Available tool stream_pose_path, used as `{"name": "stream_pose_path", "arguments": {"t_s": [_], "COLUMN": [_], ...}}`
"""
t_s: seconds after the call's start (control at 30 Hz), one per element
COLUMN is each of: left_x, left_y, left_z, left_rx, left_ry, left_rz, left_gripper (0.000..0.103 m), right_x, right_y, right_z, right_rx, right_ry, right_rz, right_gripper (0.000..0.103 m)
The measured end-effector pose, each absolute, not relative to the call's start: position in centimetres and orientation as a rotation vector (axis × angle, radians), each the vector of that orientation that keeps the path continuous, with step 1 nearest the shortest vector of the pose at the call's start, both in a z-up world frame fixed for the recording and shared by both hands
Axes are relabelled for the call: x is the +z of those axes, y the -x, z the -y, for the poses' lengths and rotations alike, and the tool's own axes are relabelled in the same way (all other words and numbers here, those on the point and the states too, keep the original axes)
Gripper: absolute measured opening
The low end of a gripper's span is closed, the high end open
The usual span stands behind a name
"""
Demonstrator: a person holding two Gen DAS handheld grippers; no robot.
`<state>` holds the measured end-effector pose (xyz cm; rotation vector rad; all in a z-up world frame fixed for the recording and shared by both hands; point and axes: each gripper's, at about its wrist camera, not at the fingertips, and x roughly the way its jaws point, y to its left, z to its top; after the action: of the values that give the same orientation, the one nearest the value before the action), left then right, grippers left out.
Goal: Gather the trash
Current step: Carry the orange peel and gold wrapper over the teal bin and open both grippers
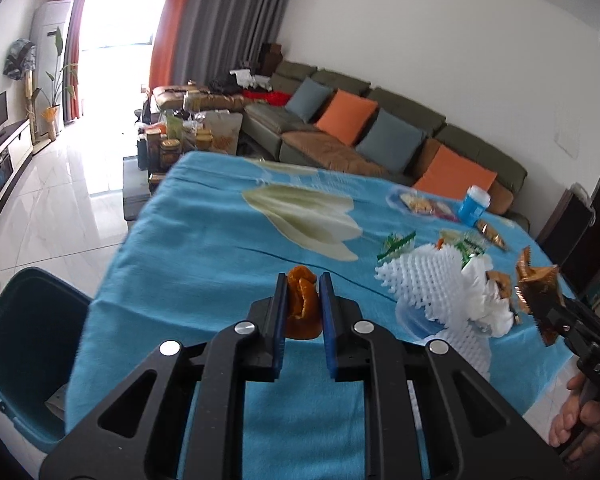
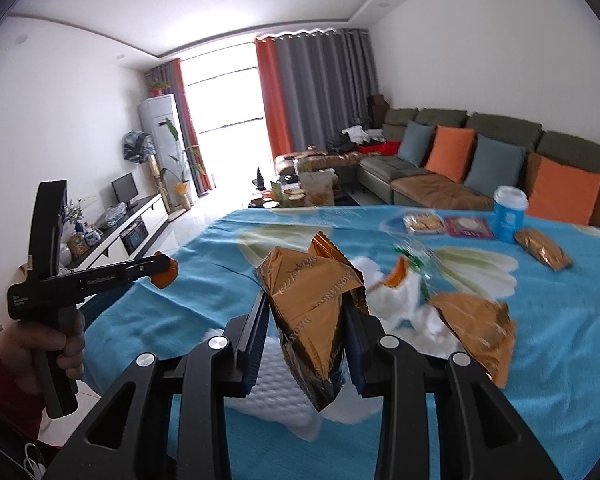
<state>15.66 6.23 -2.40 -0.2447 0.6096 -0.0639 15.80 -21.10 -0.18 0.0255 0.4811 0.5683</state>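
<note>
Carry-off step in hand: left gripper (image 1: 303,296) clamped on orange peel (image 1: 301,304), right gripper (image 2: 309,312) clamped on gold wrapper (image 2: 312,304), both held above the table (image 1: 204,248); next, release over the bin (image 1: 20,344).

orange peel (image 1: 302,304), gold wrapper (image 2: 312,312), blue floral cloth (image 1: 204,248)
</note>
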Motion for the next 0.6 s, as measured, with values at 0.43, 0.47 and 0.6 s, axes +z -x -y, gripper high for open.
{"name": "stream_pose_path", "arguments": {"t_s": [0.43, 0.47, 0.6], "left_x": [0.8, 1.0, 2.0], "left_y": [-8.4, -8.0, -5.9], "left_z": [-8.9, -9.0, -9.8], "left_rx": [-0.039, -0.038, -0.016], "left_ry": [0.279, 0.281, 0.278], "left_rz": [-0.484, -0.474, -0.433], "left_gripper": [0.016, 0.016, 0.016], "right_x": [2.0, 2.2, 2.6], "right_y": [-14.5, -14.5, -14.4], "right_z": [15.4, 15.0, 12.3], "right_rx": [0.701, 0.712, 0.775], "right_ry": [0.054, 0.060, 0.084], "right_rz": [-0.404, -0.399, -0.393], "right_gripper": [0.033, 0.033, 0.033]}}
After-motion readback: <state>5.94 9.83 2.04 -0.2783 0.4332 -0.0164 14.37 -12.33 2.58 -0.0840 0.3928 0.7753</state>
